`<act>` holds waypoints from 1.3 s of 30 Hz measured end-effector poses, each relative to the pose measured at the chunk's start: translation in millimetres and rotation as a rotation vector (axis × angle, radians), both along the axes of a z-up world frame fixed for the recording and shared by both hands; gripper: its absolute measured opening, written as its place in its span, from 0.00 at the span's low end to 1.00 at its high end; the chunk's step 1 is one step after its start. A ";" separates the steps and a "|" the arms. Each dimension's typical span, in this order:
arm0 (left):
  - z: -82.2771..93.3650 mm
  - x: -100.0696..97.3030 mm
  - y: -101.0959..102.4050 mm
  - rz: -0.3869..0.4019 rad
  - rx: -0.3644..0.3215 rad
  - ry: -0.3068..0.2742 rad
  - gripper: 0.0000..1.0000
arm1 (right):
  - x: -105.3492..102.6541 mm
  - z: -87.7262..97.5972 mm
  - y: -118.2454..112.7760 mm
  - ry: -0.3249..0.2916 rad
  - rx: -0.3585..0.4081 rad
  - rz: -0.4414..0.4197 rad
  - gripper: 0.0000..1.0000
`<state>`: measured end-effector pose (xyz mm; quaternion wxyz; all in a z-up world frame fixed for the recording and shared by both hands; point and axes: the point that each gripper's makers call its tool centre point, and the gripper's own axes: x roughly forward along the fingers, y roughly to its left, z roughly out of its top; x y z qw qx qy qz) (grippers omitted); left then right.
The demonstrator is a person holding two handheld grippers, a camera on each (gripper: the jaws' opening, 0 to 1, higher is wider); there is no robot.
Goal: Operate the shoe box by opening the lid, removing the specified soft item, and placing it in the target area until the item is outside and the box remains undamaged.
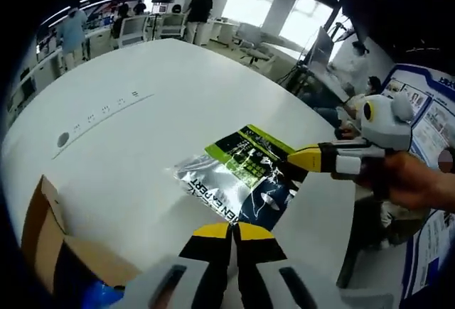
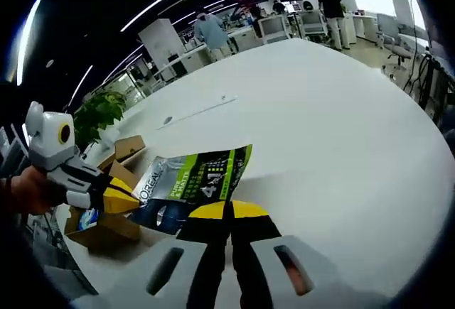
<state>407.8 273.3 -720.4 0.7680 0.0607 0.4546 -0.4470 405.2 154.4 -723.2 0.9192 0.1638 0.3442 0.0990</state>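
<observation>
Lying flat on the round white table (image 1: 142,131), the glossy green, silver and dark-blue plastic packet (image 1: 238,174) rests just ahead of both your grippers. In the left gripper view, your left gripper (image 1: 231,232) shows its yellow-tipped black jaws pressed together with nothing between them, their tips near the packet's near edge but apart from it. Your right gripper (image 1: 295,158) comes in from the right side of that view, held in a hand (image 1: 409,181), its yellow tips closed to a point at the packet's edge; whether they pinch the packet or only touch it, you cannot tell from here.

In the right gripper view, your right gripper (image 2: 229,211) has its jaws together, their tips meeting the packet's (image 2: 192,181) near edge, and the contact itself is hidden. The left gripper (image 2: 124,201) enters from the left, tips closed, just beside the packet. The open brown cardboard shoe box (image 2: 106,227) sits behind it, near the table's (image 2: 320,124) edge, flaps raised.
</observation>
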 end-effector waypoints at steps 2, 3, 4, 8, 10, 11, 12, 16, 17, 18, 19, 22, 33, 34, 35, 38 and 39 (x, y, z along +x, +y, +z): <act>-4.5 0.0 0.0 -0.007 0.009 0.004 0.02 | 1.3 -2.5 0.6 0.005 0.004 0.009 0.00; -6.7 -0.1 0.0 -0.008 0.012 0.007 0.02 | 1.4 -4.0 1.7 0.010 0.000 0.017 0.00; -8.9 -0.5 0.5 -0.010 0.017 0.011 0.02 | 1.2 -8.4 3.2 0.021 -0.015 0.035 0.00; -20.5 -3.2 2.2 -0.027 0.050 0.020 0.02 | 0.7 -22.9 5.6 0.050 -0.035 0.062 0.00; -25.1 -3.6 3.7 -0.038 0.065 0.018 0.02 | -0.3 -28.0 6.3 0.060 -0.029 0.061 0.00; -26.8 -3.8 4.4 -0.040 0.070 0.019 0.02 | -0.6 -29.8 6.5 0.062 -0.026 0.061 0.00; -26.5 -4.0 5.1 -0.043 0.075 0.019 0.02 | -1.8 -32.8 7.7 0.068 -0.024 0.062 0.00; -29.6 -5.4 5.6 -0.067 0.114 0.015 0.02 | -4.9 -40.6 9.1 0.081 -0.020 0.061 0.00; -29.8 -5.8 5.6 -0.069 0.116 0.015 0.02 | -5.8 -41.4 9.4 0.084 -0.019 0.060 0.00; -30.3 -8.5 5.9 -0.074 0.126 0.018 0.02 | -6.2 -42.1 9.5 0.086 -0.019 0.060 0.00; -30.5 -9.9 6.1 -0.079 0.133 0.014 0.02 | -6.3 -43.5 10.0 0.089 -0.015 0.058 0.00; -32.0 -13.2 7.9 -0.105 0.163 -0.007 0.02 | -6.4 -44.7 11.8 0.089 -0.013 0.061 0.00; -47.5 -17.5 13.0 -0.133 0.267 0.029 0.03 | -5.4 -49.8 14.8 0.102 -0.018 0.068 0.00; -50.1 -19.4 11.5 -0.155 0.278 0.033 0.04 | -5.4 -51.5 11.7 0.105 -0.014 0.060 0.00; -52.1 -20.4 10.8 -0.157 0.283 0.041 0.04 | -5.1 -53.0 8.6 0.109 -0.005 0.035 0.00; -56.7 -23.0 11.0 -0.185 0.321 0.041 0.04 | -7.0 -55.9 3.3 0.117 0.000 0.015 0.00; -57.2 -23.8 10.7 -0.187 0.322 0.041 0.04 | -7.6 -55.9 3.3 0.117 0.003 0.015 0.00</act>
